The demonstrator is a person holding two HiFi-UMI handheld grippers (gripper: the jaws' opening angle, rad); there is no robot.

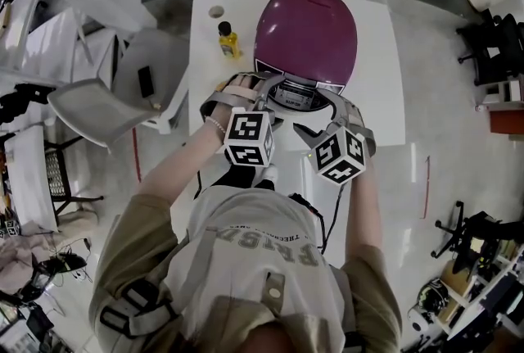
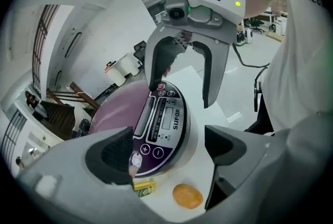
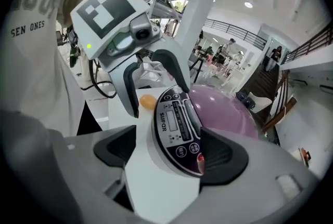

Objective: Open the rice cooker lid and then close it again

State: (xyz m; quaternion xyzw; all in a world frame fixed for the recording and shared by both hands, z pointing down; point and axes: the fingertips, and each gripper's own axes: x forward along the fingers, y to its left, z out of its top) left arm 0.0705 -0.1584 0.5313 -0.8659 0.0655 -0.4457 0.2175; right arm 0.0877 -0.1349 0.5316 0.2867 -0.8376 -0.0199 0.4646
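Bottle (image 1: 228, 41) beside rice cooker (image 1: 304, 28).

A: What's sitting on your table (image 1: 381, 97)?
B: It's a white top standing on pale floor (image 1: 446, 110). Rice cooker (image 1: 304, 36) is roughly centred, purple lid down, control panel facing me.
A: Anything else?
B: Yellow bottle (image 1: 228, 41) with a black cap, upright, just left of it. Small round item (image 1: 216, 11) beyond, by my far-left corner.

Left tongs (image 2: 166, 151) and right tongs (image 3: 167, 154), both at a downward slant, jaws apart.
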